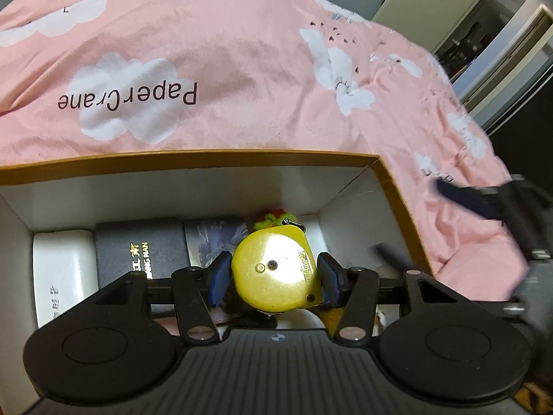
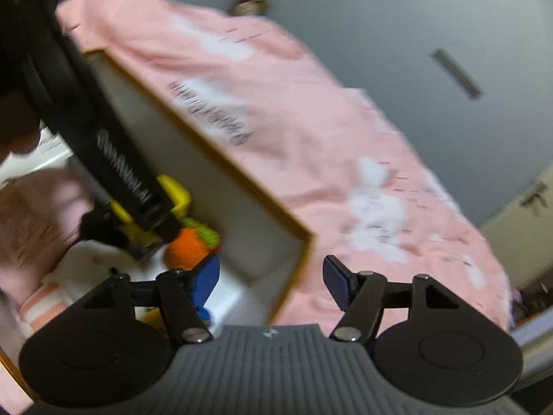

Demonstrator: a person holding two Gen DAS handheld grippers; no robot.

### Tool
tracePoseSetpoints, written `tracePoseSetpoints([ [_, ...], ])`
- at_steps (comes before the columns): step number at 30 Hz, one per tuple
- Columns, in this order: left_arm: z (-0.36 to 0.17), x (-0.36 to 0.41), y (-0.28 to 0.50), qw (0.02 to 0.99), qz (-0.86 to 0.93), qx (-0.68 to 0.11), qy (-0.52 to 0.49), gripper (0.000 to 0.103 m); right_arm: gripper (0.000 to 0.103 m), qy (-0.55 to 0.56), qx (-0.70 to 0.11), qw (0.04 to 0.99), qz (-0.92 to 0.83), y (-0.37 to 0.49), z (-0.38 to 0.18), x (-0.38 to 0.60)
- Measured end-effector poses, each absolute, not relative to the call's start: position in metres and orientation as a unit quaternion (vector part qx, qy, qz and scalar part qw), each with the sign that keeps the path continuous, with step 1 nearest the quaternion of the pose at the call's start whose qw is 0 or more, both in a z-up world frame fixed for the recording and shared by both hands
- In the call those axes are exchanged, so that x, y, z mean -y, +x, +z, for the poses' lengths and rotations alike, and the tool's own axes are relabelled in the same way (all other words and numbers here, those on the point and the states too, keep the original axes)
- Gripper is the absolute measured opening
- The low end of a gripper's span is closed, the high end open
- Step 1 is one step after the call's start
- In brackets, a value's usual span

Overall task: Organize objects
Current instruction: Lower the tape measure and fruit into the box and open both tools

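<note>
While the left gripper (image 1: 273, 276) pinches the yellow tape measure (image 1: 274, 273) over the box (image 1: 193, 159), right gripper (image 2: 271, 276) hangs open beside it; next, probably lower and release.

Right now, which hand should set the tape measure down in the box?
Left. The left gripper is already shut on the yellow tape measure, directly above the open box. The right gripper is open, empty, at the box's corner.
</note>
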State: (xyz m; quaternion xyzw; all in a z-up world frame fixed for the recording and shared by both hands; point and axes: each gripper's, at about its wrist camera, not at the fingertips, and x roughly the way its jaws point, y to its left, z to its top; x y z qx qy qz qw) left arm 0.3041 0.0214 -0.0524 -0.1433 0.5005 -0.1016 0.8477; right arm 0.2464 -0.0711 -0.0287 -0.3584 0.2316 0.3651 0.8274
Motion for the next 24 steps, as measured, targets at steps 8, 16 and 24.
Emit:
tracePoseSetpoints([
  [8, -0.056, 0.010, 0.320, 0.841, -0.128, -0.505, -0.146, 0.062, 0.068, -0.262, -0.263, 0.885, 0.279, 0.266, -0.018, 0.118],
  [16, -0.076, 0.039, 0.339, 0.844, -0.114, -0.506, -0.138, 0.062, 0.068, -0.220, -0.303, 0.888, 0.268, 0.268, -0.041, 0.130],
  [24, -0.077, 0.043, 0.344, 0.842, -0.106, -0.509, -0.144, 0.062, 0.068, -0.205, -0.307, 0.888, 0.274, 0.274, -0.045, 0.132],
])
